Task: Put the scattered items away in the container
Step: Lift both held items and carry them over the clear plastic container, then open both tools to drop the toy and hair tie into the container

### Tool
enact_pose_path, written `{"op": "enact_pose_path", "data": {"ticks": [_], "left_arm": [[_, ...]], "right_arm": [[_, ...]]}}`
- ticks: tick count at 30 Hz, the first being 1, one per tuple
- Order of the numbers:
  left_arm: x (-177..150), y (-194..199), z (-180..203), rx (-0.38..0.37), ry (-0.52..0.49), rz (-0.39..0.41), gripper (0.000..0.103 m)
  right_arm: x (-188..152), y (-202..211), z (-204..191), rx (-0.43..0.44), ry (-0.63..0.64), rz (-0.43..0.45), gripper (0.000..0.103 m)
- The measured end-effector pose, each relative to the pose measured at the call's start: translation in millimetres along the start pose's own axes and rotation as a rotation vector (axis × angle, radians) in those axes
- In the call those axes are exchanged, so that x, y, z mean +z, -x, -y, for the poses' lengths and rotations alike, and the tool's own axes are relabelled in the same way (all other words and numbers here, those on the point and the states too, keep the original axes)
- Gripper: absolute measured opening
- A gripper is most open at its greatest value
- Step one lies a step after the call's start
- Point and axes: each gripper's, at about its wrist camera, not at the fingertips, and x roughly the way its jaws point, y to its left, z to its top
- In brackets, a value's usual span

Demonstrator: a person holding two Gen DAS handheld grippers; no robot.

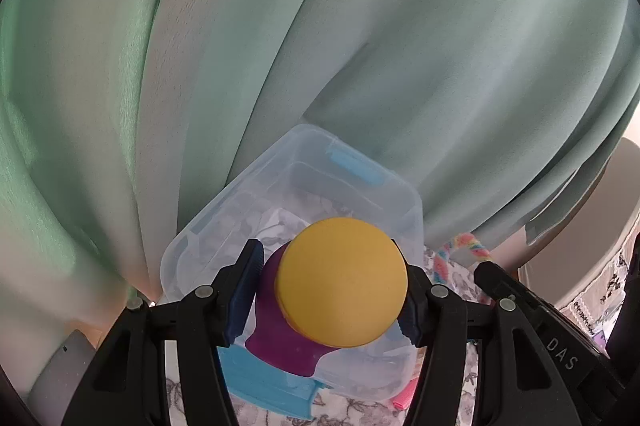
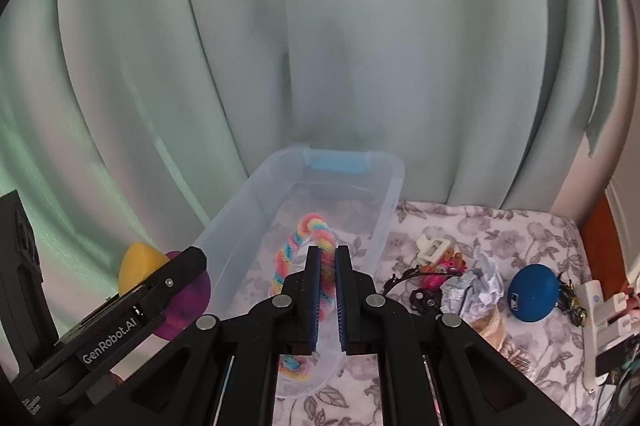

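Observation:
My left gripper (image 1: pixel 332 290) is shut on a yellow and purple toy (image 1: pixel 342 282), holding it above the clear plastic container (image 1: pixel 224 210). The toy also shows at the left of the right wrist view (image 2: pixel 140 262). My right gripper (image 2: pixel 328 266) is shut on a rainbow twisted rope (image 2: pixel 298 242) and holds it over the container (image 2: pixel 384 194). The rope's loop also shows in the left wrist view (image 1: pixel 460 246).
Scattered on the floral cloth (image 2: pixel 520 226) to the right lie a blue ball (image 2: pixel 532 292), crumpled paper (image 2: pixel 480 290), a white clip (image 2: pixel 432 248), pink bits (image 2: pixel 444 268) and black pieces. A blue lid (image 1: pixel 260 386) lies by the container. Green curtains (image 2: pixel 320 26) hang behind.

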Motion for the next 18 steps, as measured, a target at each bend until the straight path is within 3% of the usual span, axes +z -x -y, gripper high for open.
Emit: {"op": "enact_pose_path", "data": {"ticks": [18], "left_arm": [[-8.2,-32.4,-14.0,0.036,0.0,-0.056,0.061]], "right_arm": [[-11.7,-52.2,-3.6,-0.007,-0.009,-0.095,0.008]]}}
